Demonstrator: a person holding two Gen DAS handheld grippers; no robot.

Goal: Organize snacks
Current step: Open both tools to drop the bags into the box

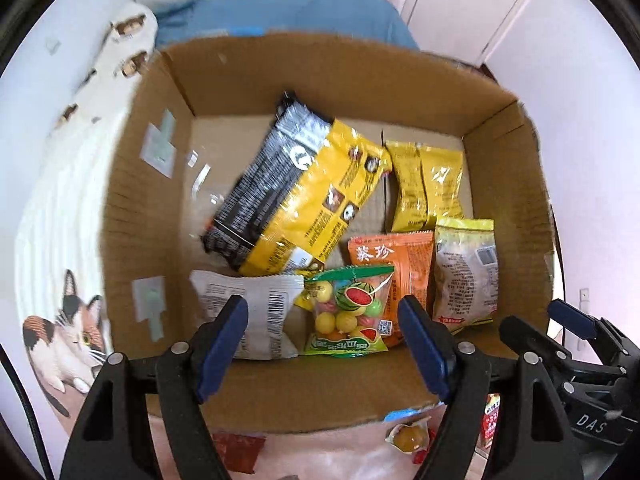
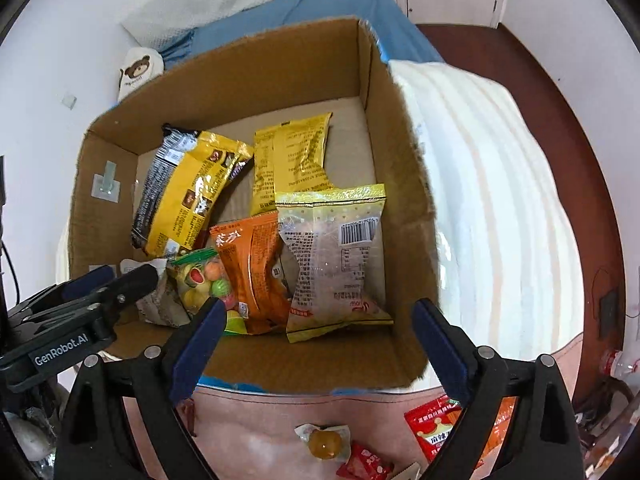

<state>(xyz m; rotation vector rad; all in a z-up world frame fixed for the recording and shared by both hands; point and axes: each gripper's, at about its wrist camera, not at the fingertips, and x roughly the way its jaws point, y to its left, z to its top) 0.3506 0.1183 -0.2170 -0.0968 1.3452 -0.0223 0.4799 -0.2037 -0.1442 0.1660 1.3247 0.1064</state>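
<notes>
An open cardboard box (image 1: pixel 136 208) (image 2: pixel 404 184) holds several snack packs. A large black-and-yellow pack (image 1: pixel 296 192) (image 2: pixel 188 188) leans tilted at the back left. Yellow packs (image 1: pixel 428 184) (image 2: pixel 292 160) lie at the back right. An orange pack (image 1: pixel 400 264) (image 2: pixel 252 268), a clear yellow-edged pack (image 1: pixel 466 276) (image 2: pixel 336 264), a bag of fruit-coloured candy balls (image 1: pixel 348 312) (image 2: pixel 204 280) and a white barcoded pack (image 1: pixel 256 316) lie at the front. My left gripper (image 1: pixel 322 344) (image 2: pixel 100 284) is open and empty above the box's near wall. My right gripper (image 2: pixel 316 340) (image 1: pixel 576 320) is open and empty.
On the pink surface before the box lie a wrapped amber candy (image 2: pixel 324 444) (image 1: pixel 408 436), red sachets (image 2: pixel 436 428) (image 1: pixel 236 452) and a small red wrapper (image 2: pixel 364 464). A striped white cloth (image 2: pixel 488 200) lies right of the box, blue bedding (image 1: pixel 280 12) behind.
</notes>
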